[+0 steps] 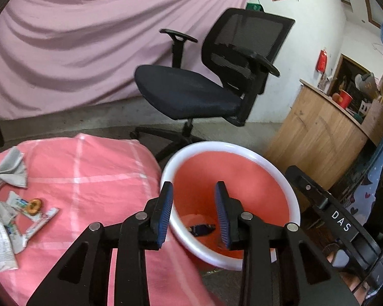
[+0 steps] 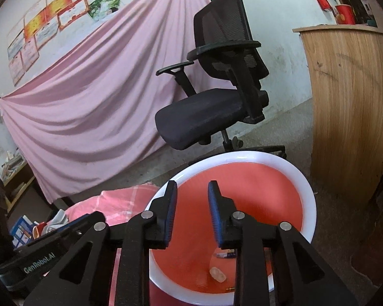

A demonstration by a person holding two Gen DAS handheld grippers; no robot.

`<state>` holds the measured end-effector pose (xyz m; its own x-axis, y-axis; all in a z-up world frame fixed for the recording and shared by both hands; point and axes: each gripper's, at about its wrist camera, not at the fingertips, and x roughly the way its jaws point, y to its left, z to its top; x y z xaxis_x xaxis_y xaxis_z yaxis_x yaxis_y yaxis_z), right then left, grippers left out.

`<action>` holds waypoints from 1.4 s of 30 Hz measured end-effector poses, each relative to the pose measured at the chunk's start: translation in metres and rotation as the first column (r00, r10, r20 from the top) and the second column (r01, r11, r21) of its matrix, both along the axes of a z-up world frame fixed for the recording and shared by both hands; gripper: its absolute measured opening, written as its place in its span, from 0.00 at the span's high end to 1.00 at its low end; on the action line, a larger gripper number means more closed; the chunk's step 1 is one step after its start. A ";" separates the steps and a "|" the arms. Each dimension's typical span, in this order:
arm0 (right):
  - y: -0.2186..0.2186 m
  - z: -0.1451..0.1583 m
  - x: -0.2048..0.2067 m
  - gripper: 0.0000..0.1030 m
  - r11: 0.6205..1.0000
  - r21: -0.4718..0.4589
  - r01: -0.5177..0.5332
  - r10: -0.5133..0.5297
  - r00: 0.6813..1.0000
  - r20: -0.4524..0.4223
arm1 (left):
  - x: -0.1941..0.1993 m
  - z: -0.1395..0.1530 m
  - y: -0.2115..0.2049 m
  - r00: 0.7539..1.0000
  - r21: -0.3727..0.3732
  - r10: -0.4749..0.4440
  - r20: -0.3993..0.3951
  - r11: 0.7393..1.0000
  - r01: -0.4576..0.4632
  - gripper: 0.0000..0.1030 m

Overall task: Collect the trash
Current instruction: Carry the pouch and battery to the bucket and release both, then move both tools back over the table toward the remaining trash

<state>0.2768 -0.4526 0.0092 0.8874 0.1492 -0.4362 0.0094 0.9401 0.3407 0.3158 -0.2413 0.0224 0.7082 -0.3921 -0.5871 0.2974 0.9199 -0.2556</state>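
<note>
I find both my left gripper (image 1: pixel 194 214) and right gripper (image 2: pixel 192 213) poised with tongs spread and empty over the white-rimmed red plastic bin (image 1: pixel 242 153), evidently for dropping, while crumpled paper wrappers (image 1: pixel 2 232) remain at the pink checked quilt's (image 1: pixel 89 163) left edge.

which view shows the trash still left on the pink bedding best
The left wrist view. It shows the torn wrappers, a round biscuit and crumpled paper lying spread on the pink checked bedding. The right wrist view shows only a corner of that bedding with a few scraps, mostly hidden behind the left gripper's body.
</note>
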 end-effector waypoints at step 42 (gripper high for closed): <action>0.187 0.040 -0.059 0.00 0.920 -0.265 -0.289 0.381 0.819 0.430 | -0.156 0.022 0.236 0.758 0.041 0.532 0.376 0.808 -0.587 0.02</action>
